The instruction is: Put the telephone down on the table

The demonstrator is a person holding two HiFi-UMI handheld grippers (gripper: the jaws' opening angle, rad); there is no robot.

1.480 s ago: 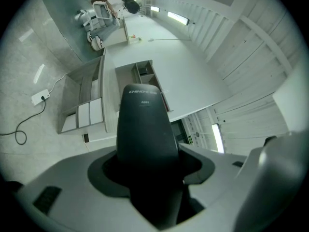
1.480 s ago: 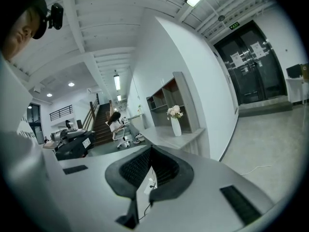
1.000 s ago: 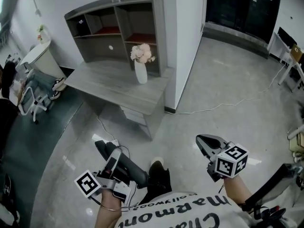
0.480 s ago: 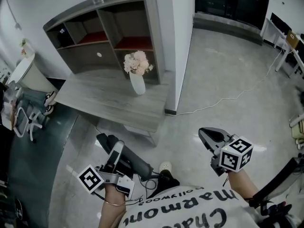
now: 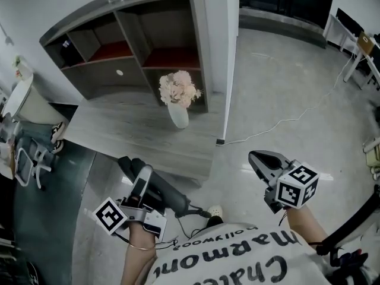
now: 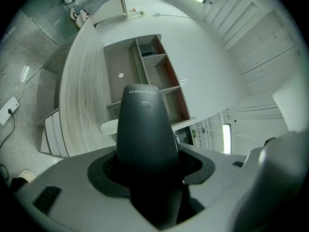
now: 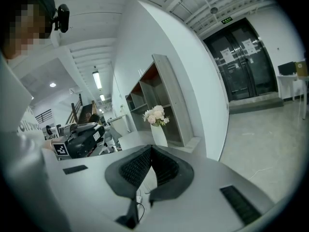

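step: carry to table | left gripper (image 5: pixel 141 184) clamped on telephone handset (image 6: pixel 145 129) | right gripper (image 7: pixel 150 149) closed, empty | table (image 5: pixel 113 136) just ahead | advice: lower level onto bare wood, clear of flower vase (image 5: pixel 180 113) ahead; cord probably trailing below

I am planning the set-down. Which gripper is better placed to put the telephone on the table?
Left. The left gripper is clamped on the dark grey plastic telephone handset, near the pale grey wooden table. The right gripper is empty, jaws together.
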